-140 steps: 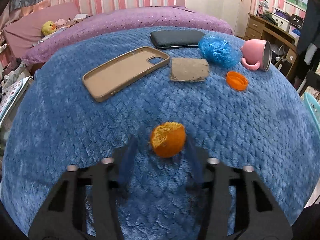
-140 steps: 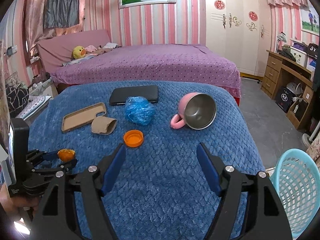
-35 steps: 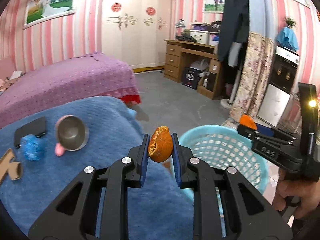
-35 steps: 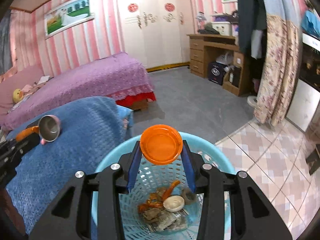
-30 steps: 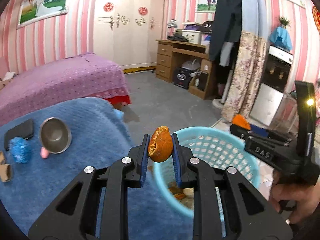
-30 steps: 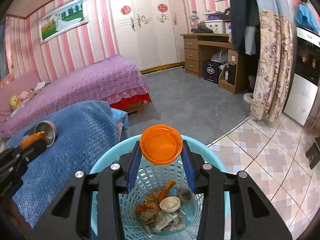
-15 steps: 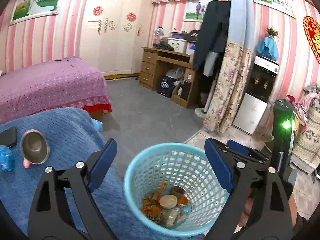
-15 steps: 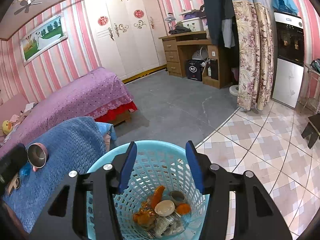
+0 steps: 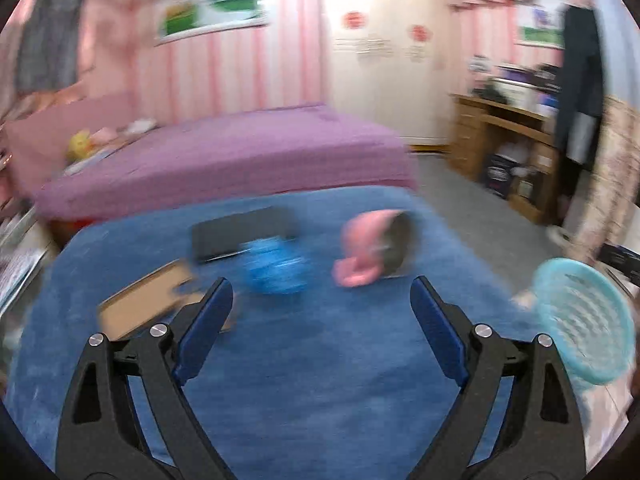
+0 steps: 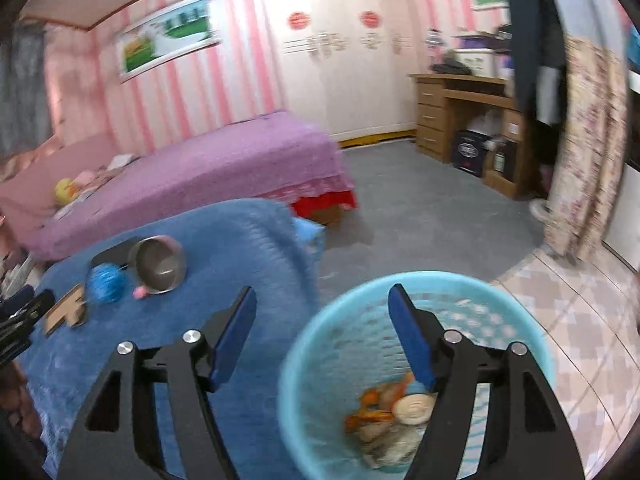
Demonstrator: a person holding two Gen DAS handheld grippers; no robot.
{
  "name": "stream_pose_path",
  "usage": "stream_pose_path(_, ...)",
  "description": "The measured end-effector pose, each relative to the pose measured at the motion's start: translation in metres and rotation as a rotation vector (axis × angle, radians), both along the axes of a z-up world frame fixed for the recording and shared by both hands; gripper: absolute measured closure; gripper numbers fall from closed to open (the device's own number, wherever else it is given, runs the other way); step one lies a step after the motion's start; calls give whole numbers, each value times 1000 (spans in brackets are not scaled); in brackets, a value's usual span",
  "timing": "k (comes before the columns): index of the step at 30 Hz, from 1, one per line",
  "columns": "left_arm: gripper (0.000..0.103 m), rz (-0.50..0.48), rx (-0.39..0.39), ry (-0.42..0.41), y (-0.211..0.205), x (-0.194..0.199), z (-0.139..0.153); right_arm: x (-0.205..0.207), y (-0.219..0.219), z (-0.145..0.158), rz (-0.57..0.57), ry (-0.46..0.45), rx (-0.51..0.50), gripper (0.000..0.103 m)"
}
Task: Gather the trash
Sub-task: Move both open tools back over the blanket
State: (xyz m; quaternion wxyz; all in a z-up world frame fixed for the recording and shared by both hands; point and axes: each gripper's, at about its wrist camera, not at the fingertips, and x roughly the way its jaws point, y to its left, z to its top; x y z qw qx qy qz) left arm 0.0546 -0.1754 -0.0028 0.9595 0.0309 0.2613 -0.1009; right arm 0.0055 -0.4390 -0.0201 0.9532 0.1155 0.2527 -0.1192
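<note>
My left gripper [image 9: 320,292] stands wide open and empty over the blue blanket table [image 9: 320,392]. Just beyond its fingertips lies a crumpled blue plastic bag [image 9: 276,268], blurred by motion. A piece of brown cardboard [image 9: 188,286] lies to the bag's left. The light-blue trash basket [image 9: 580,320] is at the far right. My right gripper [image 10: 322,300] hangs over the table's edge and the basket [image 10: 472,282]. Its jaws are opening with nothing between them. Orange peel and other scraps [image 10: 392,404] lie in the basket's bottom. The blue bag [image 10: 106,282] and the cardboard [image 10: 68,308] show far left.
A pink steel-lined mug [image 9: 376,252] lies on its side right of the bag. A black case [image 9: 240,232] and a tan phone case [image 9: 140,308] lie behind and left. A purple bed [image 9: 224,156] stands beyond the table, and a wooden desk [image 10: 460,116] stands at the right wall.
Both grippers opened and dropped the orange peel and the orange cap into the basket. The left gripper then swung left, back toward the table. The right one shifted left and widened.
</note>
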Motion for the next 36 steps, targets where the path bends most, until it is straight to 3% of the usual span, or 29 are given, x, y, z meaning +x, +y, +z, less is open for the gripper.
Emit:
stream_pose_path(2, 15, 49, -45, 31, 29, 12, -10, 7, 24, 0, 51, 1, 5, 28)
stream_pose_path(6, 15, 112, -11, 80, 64, 31, -29, 22, 66, -1, 152, 15, 12, 27)
stream_pose_path(17, 14, 147, -14, 118, 94, 45, -42, 42, 129, -6, 258, 52, -51, 26)
stream_pose_path(36, 13, 151, -30, 148, 109, 48, -56, 47, 144, -10, 284, 79, -88, 26)
